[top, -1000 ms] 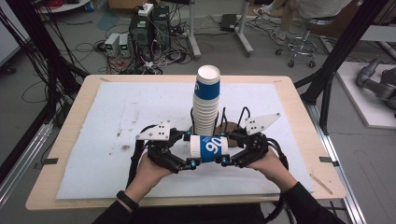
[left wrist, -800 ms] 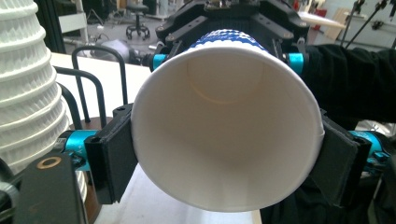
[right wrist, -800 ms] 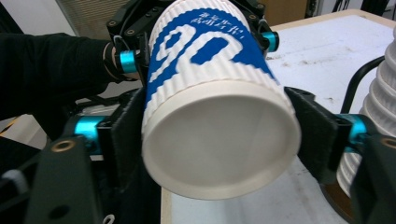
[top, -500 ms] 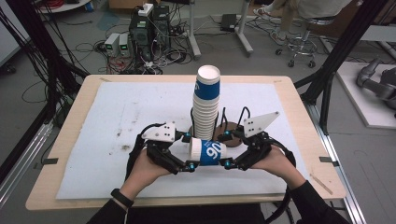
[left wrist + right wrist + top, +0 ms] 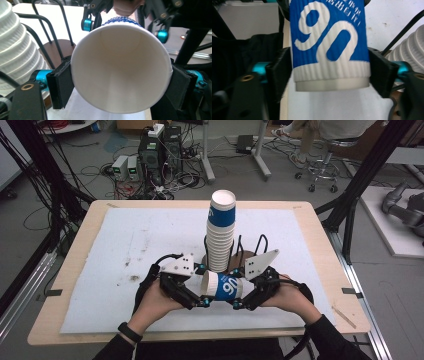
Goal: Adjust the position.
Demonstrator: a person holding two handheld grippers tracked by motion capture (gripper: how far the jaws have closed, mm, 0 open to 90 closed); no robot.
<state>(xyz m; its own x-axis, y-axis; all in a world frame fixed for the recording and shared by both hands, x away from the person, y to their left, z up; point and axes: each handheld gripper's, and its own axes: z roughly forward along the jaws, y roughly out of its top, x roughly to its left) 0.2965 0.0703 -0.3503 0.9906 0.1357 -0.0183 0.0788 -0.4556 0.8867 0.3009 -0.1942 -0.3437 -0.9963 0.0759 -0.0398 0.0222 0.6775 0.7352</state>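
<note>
Here a blue-and-white paper cup (image 5: 226, 287) lies on its side just above the white mat (image 5: 100, 270), held between the two grippers at about 6 o'clock from the tall stack of cups (image 5: 220, 237). The left gripper (image 5: 202, 301) pinches the cup near its open rim; in the left gripper view both black pads press the rim of the cup (image 5: 121, 67) from either side, its mouth facing the camera. The right gripper (image 5: 239, 304) grips the cup at its base end, with the jaws having just been closing; in the right gripper view the pads (image 5: 280, 72) touch the ribbed wall of the cup (image 5: 329, 47) on both sides. The stack stands in a black wire holder (image 5: 250, 251) on a brown base, at 12 o'clock from the hands.
</note>
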